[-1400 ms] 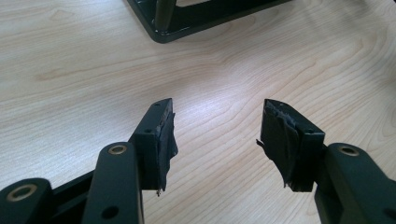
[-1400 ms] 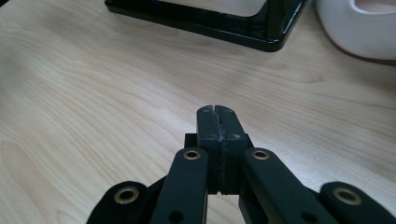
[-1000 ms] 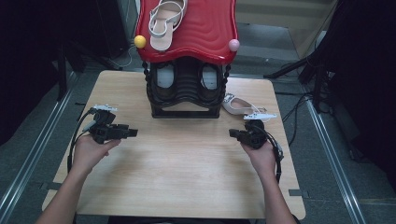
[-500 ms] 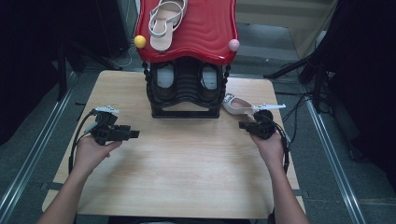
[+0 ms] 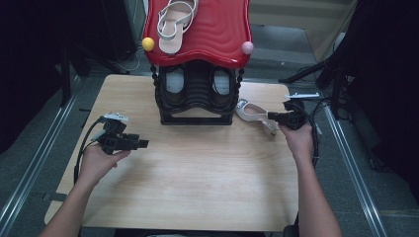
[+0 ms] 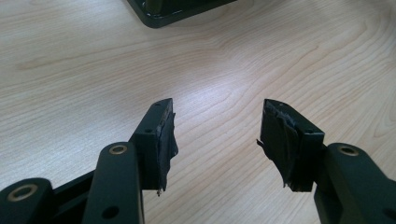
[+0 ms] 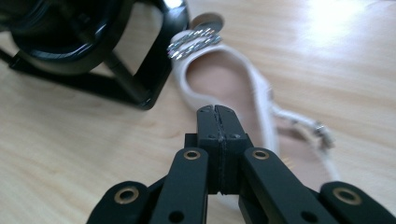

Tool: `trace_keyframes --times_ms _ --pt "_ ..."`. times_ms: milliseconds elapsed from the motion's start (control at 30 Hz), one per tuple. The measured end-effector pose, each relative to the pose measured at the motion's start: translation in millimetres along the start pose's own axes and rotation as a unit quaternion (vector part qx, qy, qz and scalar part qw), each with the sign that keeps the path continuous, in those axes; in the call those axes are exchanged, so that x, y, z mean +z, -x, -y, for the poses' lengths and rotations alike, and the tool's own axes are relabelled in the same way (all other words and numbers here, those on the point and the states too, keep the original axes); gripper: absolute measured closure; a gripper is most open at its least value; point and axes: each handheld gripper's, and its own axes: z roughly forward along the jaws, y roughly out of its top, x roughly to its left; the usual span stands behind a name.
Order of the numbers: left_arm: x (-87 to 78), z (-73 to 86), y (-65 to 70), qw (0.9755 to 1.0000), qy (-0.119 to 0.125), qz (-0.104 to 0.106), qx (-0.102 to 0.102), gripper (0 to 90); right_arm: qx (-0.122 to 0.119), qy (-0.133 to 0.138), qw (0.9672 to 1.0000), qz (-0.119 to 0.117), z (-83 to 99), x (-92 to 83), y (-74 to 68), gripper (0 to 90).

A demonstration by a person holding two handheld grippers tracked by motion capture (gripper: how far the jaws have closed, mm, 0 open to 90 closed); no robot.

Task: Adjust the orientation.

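Observation:
A white strappy sandal (image 5: 253,112) lies on the wooden table (image 5: 197,187) just right of the black shoe rack (image 5: 196,98). Its twin (image 5: 174,19) rests on the rack's red top (image 5: 217,29). My right gripper (image 5: 271,117) points left at the heel end of the table sandal. In the right gripper view its jaws are shut, with nothing between them, and my right gripper (image 7: 217,112) hangs just over the sandal (image 7: 219,77). My left gripper (image 5: 144,143) stays over bare wood left of the rack. In its own view my left gripper (image 6: 215,130) is open and holds nothing.
A yellow ball (image 5: 147,44) and a pink ball (image 5: 247,48) sit at the front corners of the red top. The rack's base (image 6: 177,7) lies ahead of the left jaws, and its frame (image 7: 93,42) stands left of the sandal. Cables trail off the table's right edge.
My right hand has moved right and away from the person, up to the sandal's heel end, jaws still shut. The left hand has not moved.

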Motion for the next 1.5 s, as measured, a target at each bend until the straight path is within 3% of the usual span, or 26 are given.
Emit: trace_keyframes --times_ms 133,233,300,400,567,700,800,1067,1267,1500 --pt "-0.1 0.0 -1.0 1.0 0.001 0.002 0.0 45.3 0.021 0.013 0.9996 0.012 -3.1 -2.6 18.2 90.0" --pt "4.3 0.7 -0.3 0.9997 -0.001 0.023 0.004 45.6 0.013 0.006 0.9995 0.029 -4.3 -0.7 27.6 90.0" --pt "7.2 0.9 1.6 0.9998 -0.006 0.018 0.012 45.7 0.017 0.008 0.9991 0.038 -3.8 1.2 34.2 90.0" --pt "9.8 1.2 4.7 0.9994 -0.018 0.014 0.026 45.8 0.041 0.01 0.9981 0.045 -1.5 5.7 46.5 90.0" --pt "9.8 1.1 4.7 0.9995 -0.015 0.013 0.025 45.8 0.054 -0.005 0.9962 0.068 5.3 14.1 56.2 90.0" --pt "9.5 1.6 2.6 0.9995 -0.016 0.014 0.021 45.7 0.051 -0.016 0.9952 0.082 12.9 19.1 55.2 90.0" --pt "10.0 2.1 1.5 0.9995 -0.019 0.014 0.021 45.6 0.053 -0.012 0.9957 0.074 17.7 18.2 54.2 90.0" --pt "6.9 1.9 0.5 0.9998 -0.009 0.012 0.014 45.6 0.055 0.004 0.996 0.071 33.5 12.2 37.7 90.0" --pt "6.7 1.6 -2.4 0.9999 -0.01 0.014 0.003 45.5 0.043 -0.004 0.9962 0.076 38.3 9.5 22.5 90.0" --pt "9.1 0.2 -5.1 0.9998 -0.015 0.011 0.006 45.4 0.05 -0.001 0.9971 0.058 43.6 8.9 11.4 90.0"
